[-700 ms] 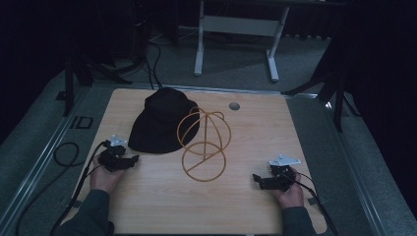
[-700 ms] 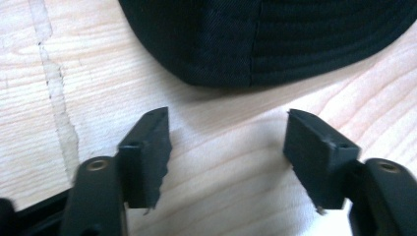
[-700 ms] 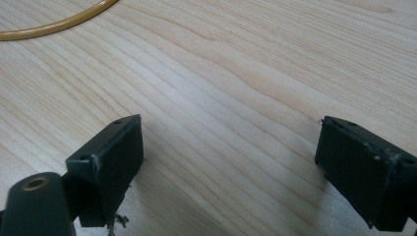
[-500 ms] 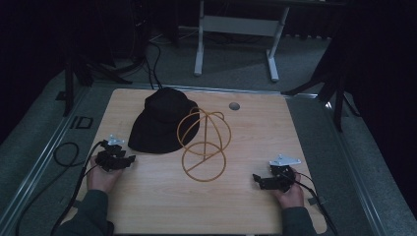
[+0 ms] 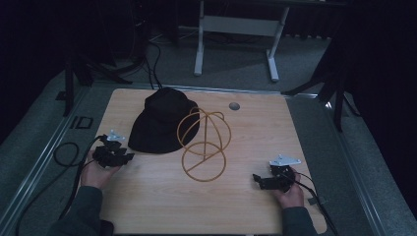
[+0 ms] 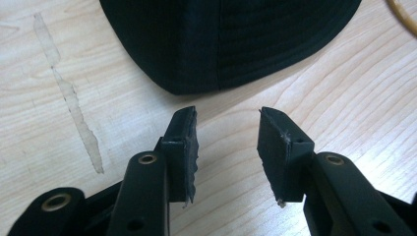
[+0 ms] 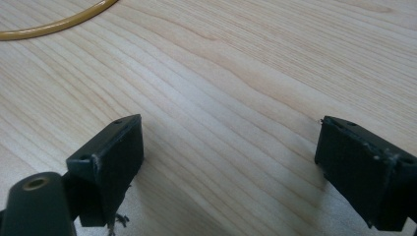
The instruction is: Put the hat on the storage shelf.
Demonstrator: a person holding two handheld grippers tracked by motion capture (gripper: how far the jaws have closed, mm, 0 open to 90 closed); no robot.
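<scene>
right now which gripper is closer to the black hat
The left gripper: its open jaws sit just short of the black hat's brim. The right gripper rests open at the table's opposite side, beyond the wire stand.

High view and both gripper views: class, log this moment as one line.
left gripper: open, facing black hat brim | right gripper: open, over bare table | wire hat stand: upright beside hat

A black hat (image 5: 161, 121) with stitched concentric rows lies on the pale, wavy-grained wooden table (image 5: 147, 196), just left of a mustard-yellow wire stand (image 5: 202, 142); the grippers' pads (image 6: 183, 142) are black.
</scene>
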